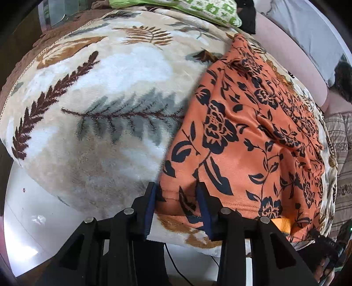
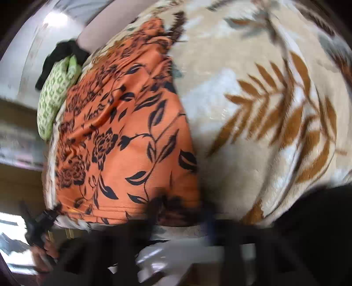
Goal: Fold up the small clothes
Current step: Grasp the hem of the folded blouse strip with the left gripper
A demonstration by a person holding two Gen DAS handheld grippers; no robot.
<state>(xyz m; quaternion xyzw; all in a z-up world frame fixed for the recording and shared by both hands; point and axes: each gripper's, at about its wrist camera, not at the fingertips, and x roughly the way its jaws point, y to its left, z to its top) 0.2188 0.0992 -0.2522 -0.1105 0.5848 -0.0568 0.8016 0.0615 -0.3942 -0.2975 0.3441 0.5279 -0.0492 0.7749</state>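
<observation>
Orange floral garment (image 1: 248, 140) lies on the leaf-patterned blanket (image 1: 105, 92); left hand-held gripper (image 1: 178, 198) straddles its near hem corner, grasp uncertain; right hand-held gripper (image 2: 182, 211), blurred, clenched at the hem.

To your left of the orange floral garment (image 1: 248, 140), the leaf-patterned blanket (image 1: 99, 88) lies bare and wide, so a gripper can pass there freely. At the far end a green-and-white patterned cloth (image 1: 211, 11) and a black item (image 1: 248, 17) block the way, lying just beyond the garment's far tip. In the right wrist view the blanket (image 2: 264, 110) on the garment's (image 2: 123, 136) other side is bare too, though that picture is blurred.
</observation>
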